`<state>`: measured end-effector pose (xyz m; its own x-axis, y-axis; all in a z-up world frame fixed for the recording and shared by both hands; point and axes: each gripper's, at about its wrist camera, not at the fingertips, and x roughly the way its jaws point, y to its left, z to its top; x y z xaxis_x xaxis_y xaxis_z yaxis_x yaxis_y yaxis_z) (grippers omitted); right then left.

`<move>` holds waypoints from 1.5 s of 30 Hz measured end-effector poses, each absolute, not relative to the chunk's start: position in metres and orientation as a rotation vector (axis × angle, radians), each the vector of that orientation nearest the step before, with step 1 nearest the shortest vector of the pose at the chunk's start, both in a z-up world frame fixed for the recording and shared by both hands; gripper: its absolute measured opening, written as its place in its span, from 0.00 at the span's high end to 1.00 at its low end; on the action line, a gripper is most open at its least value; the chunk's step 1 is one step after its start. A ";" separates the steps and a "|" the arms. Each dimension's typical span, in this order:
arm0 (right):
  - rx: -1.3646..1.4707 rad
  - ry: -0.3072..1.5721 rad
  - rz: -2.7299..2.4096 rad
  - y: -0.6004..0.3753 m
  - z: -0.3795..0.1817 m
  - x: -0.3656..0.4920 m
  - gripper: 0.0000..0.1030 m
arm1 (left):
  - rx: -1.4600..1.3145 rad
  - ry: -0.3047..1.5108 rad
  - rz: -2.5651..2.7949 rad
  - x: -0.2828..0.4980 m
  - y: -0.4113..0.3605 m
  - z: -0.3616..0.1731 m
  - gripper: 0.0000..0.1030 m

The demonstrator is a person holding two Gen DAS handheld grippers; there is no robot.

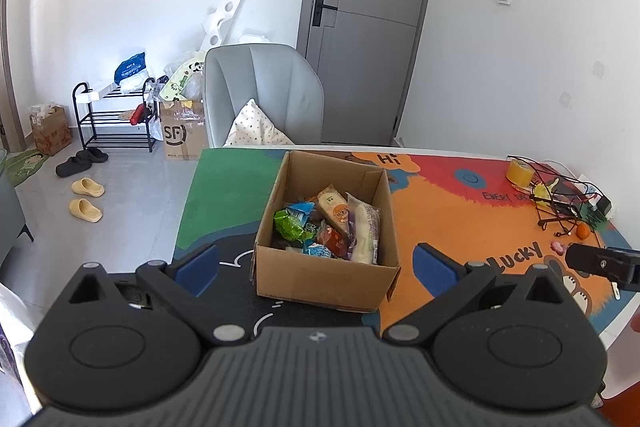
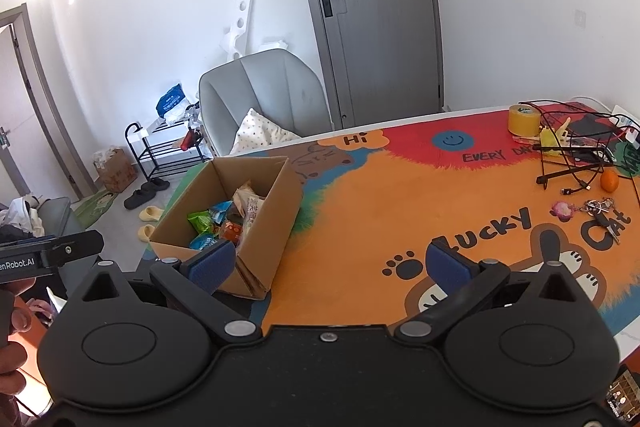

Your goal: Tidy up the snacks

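Lying heaped in the open cardboard box (image 1: pixel 326 267) on the counter (image 2: pixel 380 211), the wrapped snacks (image 1: pixel 332 223) looked light, crinkly and crushable, best pinched by a sealed end. Both the left gripper (image 1: pixel 316 267) and right gripper (image 2: pixel 328 263) hovered short of the box, jaws spread wide and empty.

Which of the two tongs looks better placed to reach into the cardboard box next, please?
Probably the left. The left tongs are open and point straight at the cardboard box of snacks; the right tongs, also open, have the box off to their left.
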<state>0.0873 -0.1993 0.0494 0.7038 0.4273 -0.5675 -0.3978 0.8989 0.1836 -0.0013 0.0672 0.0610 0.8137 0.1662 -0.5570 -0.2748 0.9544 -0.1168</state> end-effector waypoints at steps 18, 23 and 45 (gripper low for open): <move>0.045 0.644 0.467 -0.196 0.048 0.087 0.00 | -0.198 0.578 0.242 -0.002 0.068 0.061 0.01; 0.045 0.638 0.467 -0.196 0.048 0.086 0.00 | -0.195 0.577 0.238 -0.002 0.068 0.062 0.01; 0.038 0.643 0.473 -0.195 0.047 0.086 0.00 | -0.204 0.590 0.246 0.001 0.068 0.057 0.01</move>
<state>0.0859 -0.1951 0.0469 0.6978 0.4359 -0.5684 -0.4127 0.8932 0.1783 0.0011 0.0682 0.0567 0.8032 0.1700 -0.5710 -0.2856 0.9510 -0.1187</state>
